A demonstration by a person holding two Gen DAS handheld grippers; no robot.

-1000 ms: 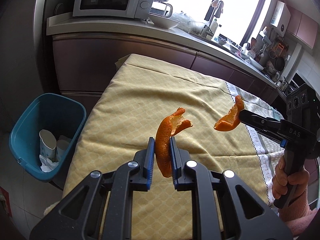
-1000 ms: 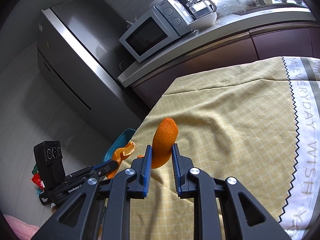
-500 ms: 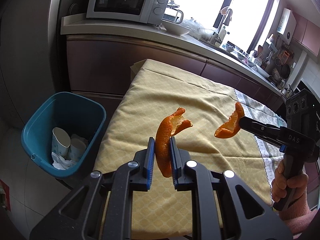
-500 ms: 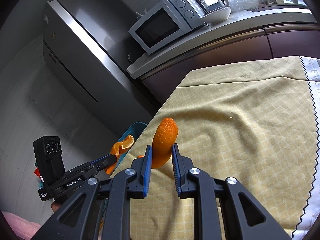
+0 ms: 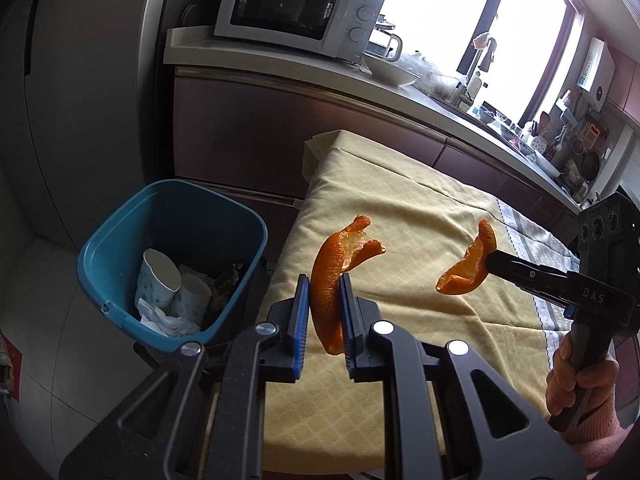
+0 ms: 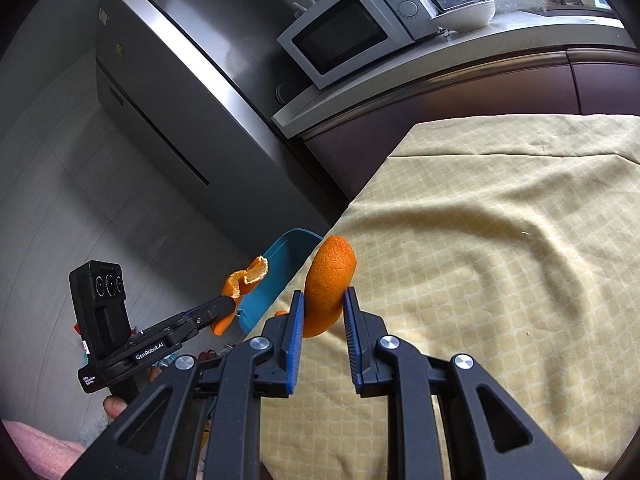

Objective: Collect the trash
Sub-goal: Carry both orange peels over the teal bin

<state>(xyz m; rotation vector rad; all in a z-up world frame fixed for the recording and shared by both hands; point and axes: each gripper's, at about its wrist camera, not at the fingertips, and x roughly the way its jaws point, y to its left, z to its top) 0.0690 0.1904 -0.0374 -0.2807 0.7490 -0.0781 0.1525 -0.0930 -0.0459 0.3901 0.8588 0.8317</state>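
At the far left of the left wrist view a blue bin (image 5: 172,264) stands on the floor just beside the surface (image 5: 420,216), which is draped in a yellow patterned cloth. Inside the bin lie two paper cups (image 5: 160,280), crumpled tissue and a dark wrapper. Next comes the left tool (image 5: 323,312), clenched on a long curled strip of orange peel (image 5: 332,268) (its torn upper end bends to the right, pale pith showing). The strip hangs in the air over the near left edge of the surface, close to the bin but not above its opening. Further right, the right tool (image 5: 490,266) grips a second, shorter piece of orange peel (image 5: 468,272), also lifted clear of the cloth, with a hand (image 5: 576,380) in a pink sleeve wrapped around its handle.

From the right wrist view the order holds: the left tool (image 6: 228,304) with its strip at left, the bin's rim (image 6: 288,256) behind it, then the blue pads of the right tool (image 6: 322,312) pressing the rounded peel (image 6: 330,280) above the cloth's edge. A microwave (image 6: 348,36) sits on the counter beyond.
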